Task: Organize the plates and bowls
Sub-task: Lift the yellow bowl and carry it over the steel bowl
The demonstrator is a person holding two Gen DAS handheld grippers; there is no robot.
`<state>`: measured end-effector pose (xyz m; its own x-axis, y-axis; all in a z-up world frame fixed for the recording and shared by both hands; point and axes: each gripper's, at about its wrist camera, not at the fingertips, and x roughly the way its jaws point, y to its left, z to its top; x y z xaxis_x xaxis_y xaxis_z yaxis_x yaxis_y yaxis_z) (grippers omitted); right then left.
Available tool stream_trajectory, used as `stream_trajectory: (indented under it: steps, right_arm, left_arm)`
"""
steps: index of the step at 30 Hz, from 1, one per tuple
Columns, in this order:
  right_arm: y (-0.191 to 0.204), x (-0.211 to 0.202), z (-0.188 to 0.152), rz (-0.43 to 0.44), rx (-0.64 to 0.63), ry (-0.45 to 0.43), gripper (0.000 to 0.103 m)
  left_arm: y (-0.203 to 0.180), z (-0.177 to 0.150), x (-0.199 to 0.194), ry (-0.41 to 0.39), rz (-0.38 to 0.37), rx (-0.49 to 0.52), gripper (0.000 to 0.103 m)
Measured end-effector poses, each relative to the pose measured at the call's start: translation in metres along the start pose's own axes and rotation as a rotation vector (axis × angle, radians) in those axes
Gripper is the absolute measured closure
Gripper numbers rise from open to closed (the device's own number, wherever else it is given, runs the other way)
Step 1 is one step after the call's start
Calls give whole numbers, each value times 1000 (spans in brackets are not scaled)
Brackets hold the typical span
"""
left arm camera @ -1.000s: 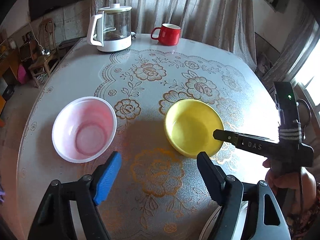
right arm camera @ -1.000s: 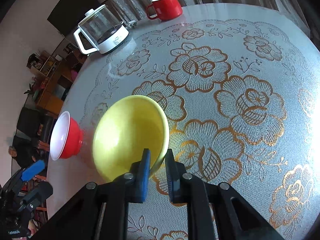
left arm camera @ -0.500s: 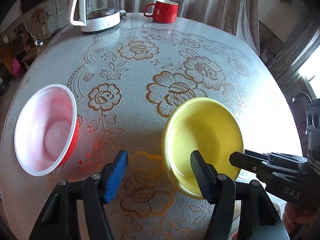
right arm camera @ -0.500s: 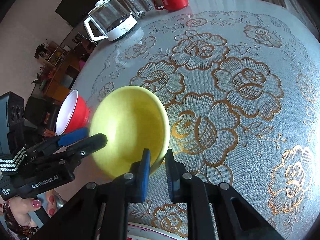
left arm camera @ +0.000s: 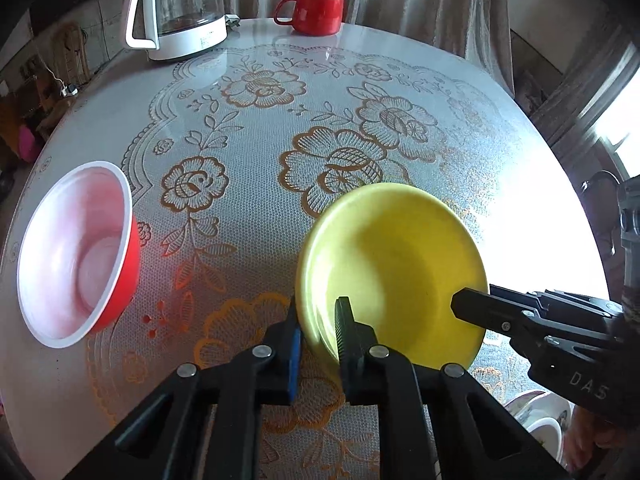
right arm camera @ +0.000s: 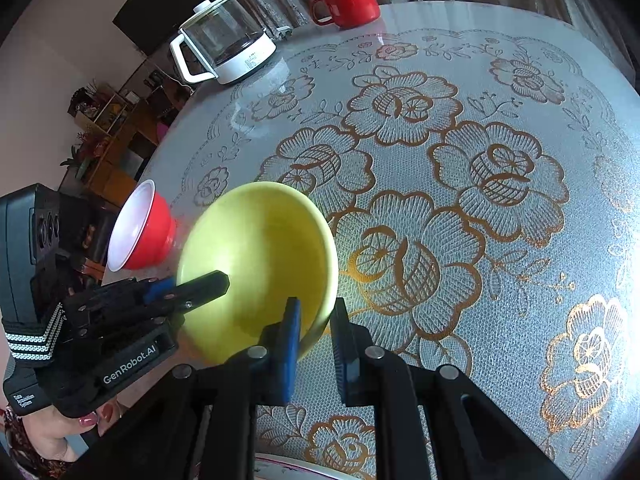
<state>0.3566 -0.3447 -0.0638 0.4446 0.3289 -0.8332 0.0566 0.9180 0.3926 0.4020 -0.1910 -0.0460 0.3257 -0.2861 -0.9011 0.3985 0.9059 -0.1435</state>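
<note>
Left gripper clamped on near rim of yellow bowl: jaws just closed onto it, blue pad outside the wall, black pad inside. Right gripper likewise pinched tight on the same bowl's rim, one pad inside, one outside; seen in left view as black finger reaching in from the right edge. Two grips on one bowl, at separate spots along the near side of the rim.

Bowl tilted, mouth turned toward both cameras, far edge raised; cannot tell whether the base touches the tablecloth. Round, so no long axis; rim plane steep rather than level.

Relation that matters: red bowl off to the left of the yellow one, apart from it, upright on the cloth, white inside showing, mouth open upward. Left gripper on the side nearer the red bowl; right gripper on the far side. Probable next step, a guess only: hand-over to the left, then carry leftward and nest or set beside.

Counts: bowls on cloth two, one yellow, one red. White dishes at lower right edge, at least two rims, partly cut off, exact number unclear. Red mug one, glass kettle one, both at the far edge, well apart from the bowls. Grippers two, each hand-held; one hand visible under the left one.
</note>
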Motion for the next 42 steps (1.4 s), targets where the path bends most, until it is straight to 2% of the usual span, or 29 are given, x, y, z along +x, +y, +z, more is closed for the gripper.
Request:
stream_trajectory:
  steps: [10,19,29,33,38,42]
  right_arm:
    - [26,-7,-14,-4,-29,-27,89]
    - [61,-32,-31,-10,-78,-77,89]
    - [89,-49,-56,-2,-118,-124,89]
    - [102,-56,-68,17,-137,-141,89]
    - [121,-72,-90,50,-156,-212,89]
    - [135,-78,-108,65,-178,-228,89]
  left_arm:
    - [13,-19,-30,-33,-13,-13,88]
    - [29,-50,-72,-105,-67,-72,88]
    - [40,-84,-115,-186,-73,-94,87]
    - [43,-99,-137,-231,-60,-93,87]
    - [51,-131,-163,-303,-68,-121,87]
    - [57,-157,-175,-324,-70,-149,87]
